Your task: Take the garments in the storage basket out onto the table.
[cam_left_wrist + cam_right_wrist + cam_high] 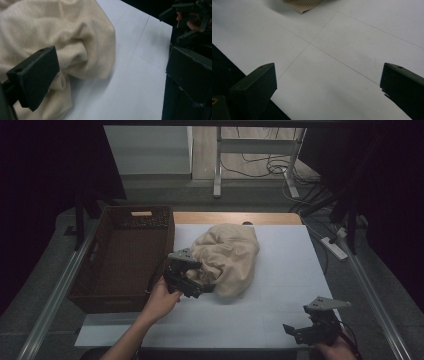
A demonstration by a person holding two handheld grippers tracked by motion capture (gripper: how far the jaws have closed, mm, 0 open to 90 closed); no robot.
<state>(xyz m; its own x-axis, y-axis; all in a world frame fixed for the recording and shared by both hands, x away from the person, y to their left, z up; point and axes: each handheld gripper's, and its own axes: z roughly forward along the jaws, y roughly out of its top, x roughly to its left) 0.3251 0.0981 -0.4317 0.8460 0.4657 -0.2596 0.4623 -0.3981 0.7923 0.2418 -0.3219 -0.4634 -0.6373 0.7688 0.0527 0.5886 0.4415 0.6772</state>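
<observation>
Where the white table cover (280, 285) spreads across the table, a bundled cream-coloured cloth (227, 257) lies in a soft heap a little left of the middle, its far end reaching toward the strip of bare wood at the back edge. In the left gripper view the cloth (62, 37) shows as thick folds with a rounded bulge resting on the cover (130, 82). The left gripper (192, 282) sits at the near left side of the heap, held by the person's left hand (160, 297), whose forearm comes in from the bottom of the high view. Its jaws stand wide apart, released, with one jaw lying against the folds and the other out over bare cover; nothing is pinched between them. Just left of the cloth and the left gripper stands a dark brown woven basket (100, 265), rectangular, with a handle slot in its far wall, set partly on the cover's left edge. The right gripper (307, 330) rests well apart from the cloth at the near right corner of the table, the grey plate on top, the right hand (337, 351) at the bottom edge. In the right gripper view its jaws are spread wide over bare cover (332, 75), with a ribbed edge of the cloth (303, 5) far off at the top.
</observation>
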